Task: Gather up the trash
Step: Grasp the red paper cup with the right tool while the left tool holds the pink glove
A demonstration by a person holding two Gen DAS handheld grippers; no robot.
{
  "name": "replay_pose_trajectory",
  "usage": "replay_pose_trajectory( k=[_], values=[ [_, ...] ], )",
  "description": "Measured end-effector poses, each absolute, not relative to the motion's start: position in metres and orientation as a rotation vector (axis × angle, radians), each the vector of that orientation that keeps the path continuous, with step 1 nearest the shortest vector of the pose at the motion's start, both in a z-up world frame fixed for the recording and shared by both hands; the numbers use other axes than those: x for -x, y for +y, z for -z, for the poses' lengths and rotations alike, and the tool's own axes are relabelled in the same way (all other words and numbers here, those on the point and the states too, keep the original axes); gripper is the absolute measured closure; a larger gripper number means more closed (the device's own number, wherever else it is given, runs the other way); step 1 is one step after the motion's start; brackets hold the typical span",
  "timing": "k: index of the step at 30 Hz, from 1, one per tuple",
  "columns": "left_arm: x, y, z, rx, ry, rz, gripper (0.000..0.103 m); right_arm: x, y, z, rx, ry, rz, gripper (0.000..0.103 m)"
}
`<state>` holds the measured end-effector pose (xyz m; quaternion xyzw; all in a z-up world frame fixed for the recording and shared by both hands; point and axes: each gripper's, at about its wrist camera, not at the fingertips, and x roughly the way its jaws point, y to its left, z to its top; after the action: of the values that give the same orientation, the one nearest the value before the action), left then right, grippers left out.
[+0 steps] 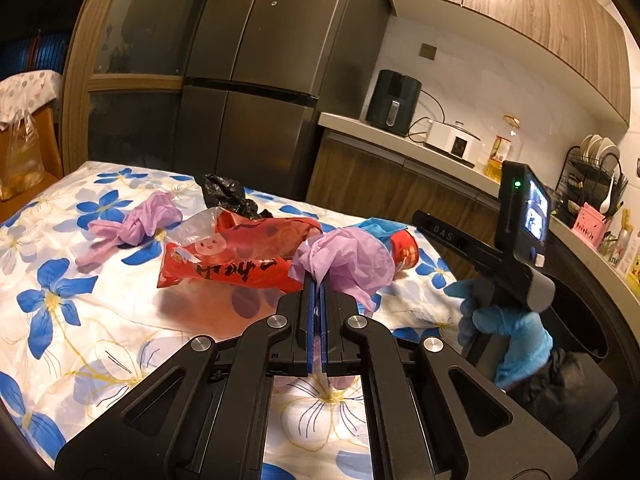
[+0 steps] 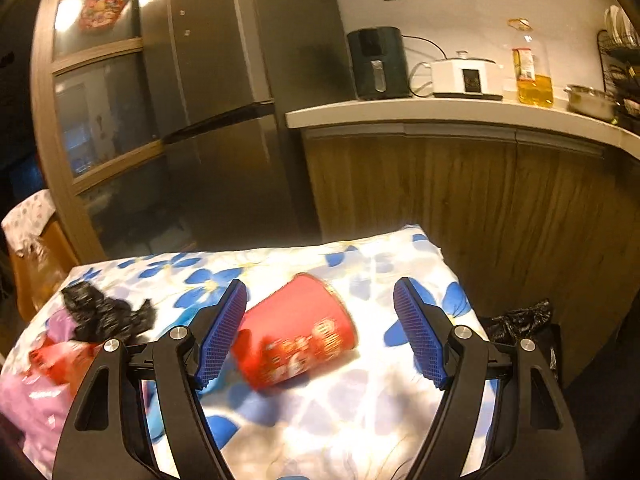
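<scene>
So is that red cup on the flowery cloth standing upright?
No, the red cup lies tipped on its side on the flowered cloth, between the right gripper's open fingers.

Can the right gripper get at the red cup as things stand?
Probably yes. The right gripper is open, and the red cup lies on its side on the floral cloth between the fingers, nothing covering it.

Warmly lit kitchen: dark steel fridge (image 1: 256, 80) at 12 o'clock, glass-fronted wooden cabinet (image 1: 132, 40) at 10 o'clock. Pale worktop (image 2: 440, 114) over wood-grain doors at 2 o'clock, carrying black air fryer (image 2: 378, 64), white cooker (image 2: 466, 76), oil bottle (image 2: 532, 72). Wooden wall cupboards (image 1: 520, 12) above, white wall (image 2: 460, 4) behind.
</scene>
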<state>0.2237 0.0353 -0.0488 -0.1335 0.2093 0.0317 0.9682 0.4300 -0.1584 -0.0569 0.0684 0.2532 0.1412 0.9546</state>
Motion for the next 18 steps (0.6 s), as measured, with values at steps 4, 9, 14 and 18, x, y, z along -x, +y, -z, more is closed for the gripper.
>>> replay_pose_trajectory(
  k=[4, 9, 14, 18],
  values=[
    [-0.224, 0.034, 0.049, 0.263, 0.426, -0.063, 0.102, -0.452, -0.162, 0.07, -0.188, 0.585, -0.365, 0.028],
    [-0.225, 0.034, 0.049, 0.254, 0.428, -0.067, 0.102, -0.469, -0.167, 0.083, -0.267, 0.663, -0.495, 0.03],
    [-0.226, 0.034, 0.051, 0.251, 0.433, -0.068, 0.102, -0.465, -0.166, 0.085, -0.263, 0.689, -0.562, 0.045],
    [-0.226, 0.035, 0.05, 0.252, 0.43, -0.067, 0.102, -0.453, -0.164, 0.083, -0.238, 0.711, -0.649, 0.061]
  ],
)
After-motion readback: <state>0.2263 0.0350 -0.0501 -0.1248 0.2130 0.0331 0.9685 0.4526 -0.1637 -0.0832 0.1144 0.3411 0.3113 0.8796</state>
